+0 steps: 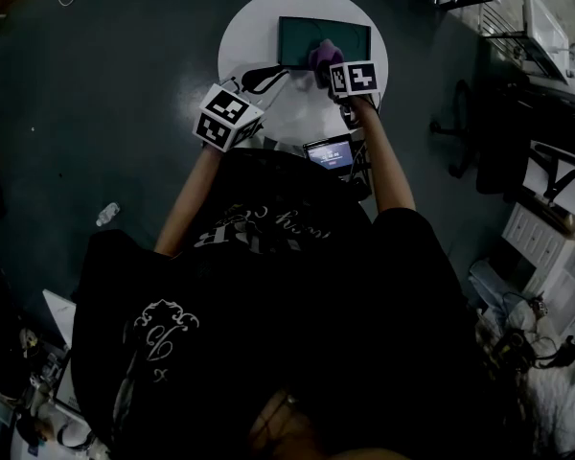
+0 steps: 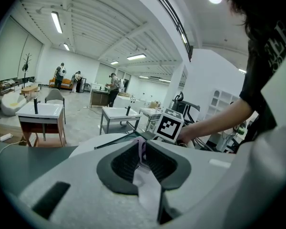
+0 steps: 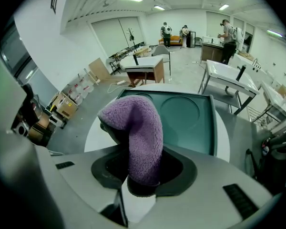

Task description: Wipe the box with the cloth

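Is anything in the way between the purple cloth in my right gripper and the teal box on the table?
Nothing visible. The right gripper holds the cloth right at the box's near edge, and the box's top is bare. Whether the cloth already touches it can't be told.

Purple cloth (image 3: 144, 123): thick, fuzzy fleece, matt. Teal box (image 3: 190, 111): smooth, hard top with a faint sheen. Round white surface (image 1: 254, 41): smooth, matt. Left claw (image 2: 141, 146) and right claw (image 3: 133, 137): pale grey, finely grainy matt plastic shells, with dark ribbed, rubbery-looking pads (image 2: 126, 165). Floor (image 1: 96, 113): dull grey-green, matt.
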Demonstrator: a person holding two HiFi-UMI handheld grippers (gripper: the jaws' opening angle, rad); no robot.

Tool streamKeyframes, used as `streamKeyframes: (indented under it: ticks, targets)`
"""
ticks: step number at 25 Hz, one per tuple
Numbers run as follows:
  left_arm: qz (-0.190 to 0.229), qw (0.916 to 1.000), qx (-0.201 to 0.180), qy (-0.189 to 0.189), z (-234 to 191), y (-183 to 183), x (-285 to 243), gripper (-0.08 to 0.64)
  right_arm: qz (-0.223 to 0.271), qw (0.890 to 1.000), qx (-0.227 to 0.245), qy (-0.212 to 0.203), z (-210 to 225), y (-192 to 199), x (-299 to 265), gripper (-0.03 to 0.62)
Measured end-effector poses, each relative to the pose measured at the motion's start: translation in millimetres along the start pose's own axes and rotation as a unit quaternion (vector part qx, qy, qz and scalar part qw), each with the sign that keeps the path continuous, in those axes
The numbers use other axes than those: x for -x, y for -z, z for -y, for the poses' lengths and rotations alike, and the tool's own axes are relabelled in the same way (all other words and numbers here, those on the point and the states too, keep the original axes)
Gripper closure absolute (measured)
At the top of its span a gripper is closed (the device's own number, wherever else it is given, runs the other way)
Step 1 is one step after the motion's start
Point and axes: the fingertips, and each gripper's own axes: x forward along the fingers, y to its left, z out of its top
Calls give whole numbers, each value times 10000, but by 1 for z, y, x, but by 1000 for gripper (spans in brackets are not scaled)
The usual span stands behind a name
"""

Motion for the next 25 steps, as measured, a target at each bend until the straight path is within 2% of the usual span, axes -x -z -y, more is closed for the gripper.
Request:
streamKeyframes:
  ticks: [7, 14, 20, 25]
  targets:
    - [-57, 9998, -92, 138, 18, -2, -11, 522, 34, 9986, -361, 383, 54, 23, 25, 477]
    - [-73, 9998, -114, 161, 27, -1, -17, 522, 75, 9962, -687, 531, 86, 42, 40, 477]
    - [-51, 9998, -136, 118, 30, 0, -15, 522, 86, 9979, -474, 437, 79, 42, 43, 477]
    - [-12, 10000, -74, -9, 22, 2, -7, 522, 142, 9997, 158, -125, 35, 27, 42, 477]
